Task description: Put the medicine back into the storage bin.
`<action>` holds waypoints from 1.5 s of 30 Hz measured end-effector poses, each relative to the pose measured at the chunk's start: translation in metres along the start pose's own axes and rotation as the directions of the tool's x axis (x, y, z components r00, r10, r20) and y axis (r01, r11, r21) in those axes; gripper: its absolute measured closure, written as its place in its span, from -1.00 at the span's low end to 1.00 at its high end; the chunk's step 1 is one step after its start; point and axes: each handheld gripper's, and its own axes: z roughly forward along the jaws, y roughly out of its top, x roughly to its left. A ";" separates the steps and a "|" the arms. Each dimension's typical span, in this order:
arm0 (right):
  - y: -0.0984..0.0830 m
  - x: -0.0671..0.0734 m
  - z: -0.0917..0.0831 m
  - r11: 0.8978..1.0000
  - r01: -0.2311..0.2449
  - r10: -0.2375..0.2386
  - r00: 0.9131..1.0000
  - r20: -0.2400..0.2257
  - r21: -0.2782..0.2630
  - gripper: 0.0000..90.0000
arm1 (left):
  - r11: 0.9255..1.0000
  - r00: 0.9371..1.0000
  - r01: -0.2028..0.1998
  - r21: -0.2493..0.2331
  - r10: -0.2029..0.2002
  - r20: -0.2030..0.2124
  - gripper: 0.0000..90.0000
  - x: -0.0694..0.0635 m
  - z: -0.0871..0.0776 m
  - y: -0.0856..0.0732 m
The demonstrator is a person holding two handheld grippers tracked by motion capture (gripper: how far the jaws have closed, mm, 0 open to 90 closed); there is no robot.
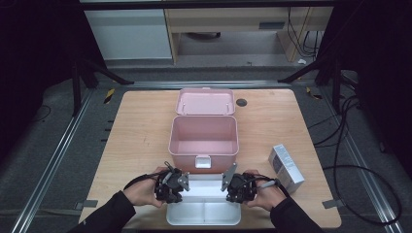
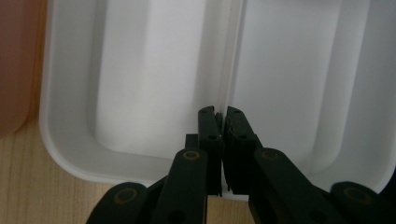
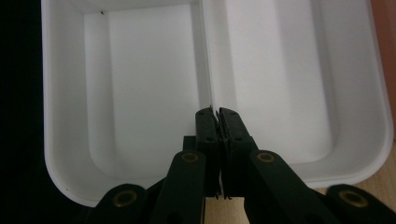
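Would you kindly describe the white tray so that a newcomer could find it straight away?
Start at the open pink box in the middle of the wooden table. Directly in front of its latch, at the table's near edge, lies the white tray, with the left tongs and right tongs at its ends. Unlike the pink box, it is shallow, lidless and split into two compartments by a central divider.
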 end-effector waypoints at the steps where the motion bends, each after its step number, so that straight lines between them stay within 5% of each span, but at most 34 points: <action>1: 0.000 0.000 0.001 1.000 0.005 -0.005 1.000 0.002 0.003 0.95 | 1.000 1.000 -0.002 0.004 0.002 -0.004 0.92 0.000 0.002 0.000; 8: -0.001 0.001 0.002 1.000 -0.002 0.002 0.999 0.035 0.001 0.76 | 0.999 0.999 0.015 -0.029 -0.016 -0.038 0.79 0.000 -0.006 -0.003; 14: -0.005 0.001 -0.023 0.988 -0.096 0.107 0.990 0.087 -0.120 0.55 | 0.985 0.992 0.093 -0.148 -0.105 -0.073 0.46 -0.002 -0.035 -0.018; 17: -0.010 -0.003 -0.037 0.977 -0.149 0.170 0.977 0.132 -0.154 0.46 | 0.972 0.981 0.134 -0.192 -0.157 -0.113 0.29 0.001 -0.046 -0.029; 21: -0.019 -0.008 -0.051 0.953 -0.227 0.265 0.946 0.189 -0.201 0.33 | 0.948 0.956 0.189 -0.254 -0.237 -0.173 0.06 0.009 -0.055 -0.044; 23: -0.023 -0.011 -0.058 0.938 -0.267 0.312 0.928 0.203 -0.221 0.28 | 0.930 0.935 0.237 -0.282 -0.297 -0.194 -0.05 0.014 -0.058 -0.052; 27: -0.032 -0.017 -0.073 0.899 -0.340 0.408 0.880 0.244 -0.276 0.09 | 0.880 0.883 0.331 -0.341 -0.416 -0.216 -0.18 0.023 -0.058 -0.067; 31: -0.042 -0.024 -0.088 0.853 -0.395 0.491 0.829 0.267 -0.341 0.04 | 0.825 0.823 0.404 -0.395 -0.516 -0.236 -0.27 0.028 -0.054 -0.080; 33: -0.046 -0.027 -0.095 0.829 -0.422 0.531 0.800 0.279 -0.366 -0.01 | 0.798 0.790 0.441 -0.411 -0.563 -0.244 -0.31 0.032 -0.050 -0.086; 36: -0.054 -0.032 -0.104 0.799 -0.462 0.584 0.749 0.313 -0.385 -0.05 | 0.766 0.751 0.480 -0.429 -0.611 -0.250 -0.35 0.037 -0.047 -0.093; 37: -0.056 -0.033 -0.106 0.789 -0.472 0.598 0.738 0.313 -0.393 -0.06 | 0.750 0.732 0.498 -0.435 -0.632 -0.253 -0.36 0.039 -0.046 -0.096; 39: -0.063 -0.035 -0.111 0.767 -0.494 0.629 0.706 0.326 -0.409 -0.11 | 0.733 0.711 0.511 -0.449 -0.654 -0.259 -0.38 0.041 -0.046 -0.100; 41: -0.069 -0.037 -0.114 0.752 -0.508 0.651 0.676 0.347 -0.420 -0.16 | 0.712 0.679 0.527 -0.465 -0.681 -0.274 -0.39 0.043 -0.046 -0.104; 42: -0.073 -0.038 -0.116 0.742 -0.521 0.665 0.654 0.361 -0.423 -0.19 | 0.706 0.671 0.528 -0.472 -0.687 -0.278 -0.39 0.044 -0.046 -0.106; 44: -0.079 -0.040 -0.119 0.731 -0.531 0.678 0.633 0.373 -0.427 -0.21 | 0.678 0.642 0.547 -0.491 -0.716 -0.273 -0.39 0.045 -0.046 -0.109; 45: -0.082 -0.041 -0.120 0.723 -0.536 0.687 0.622 0.375 -0.435 -0.24 | 0.669 0.633 0.551 -0.500 -0.725 -0.272 -0.40 0.046 -0.046 -0.111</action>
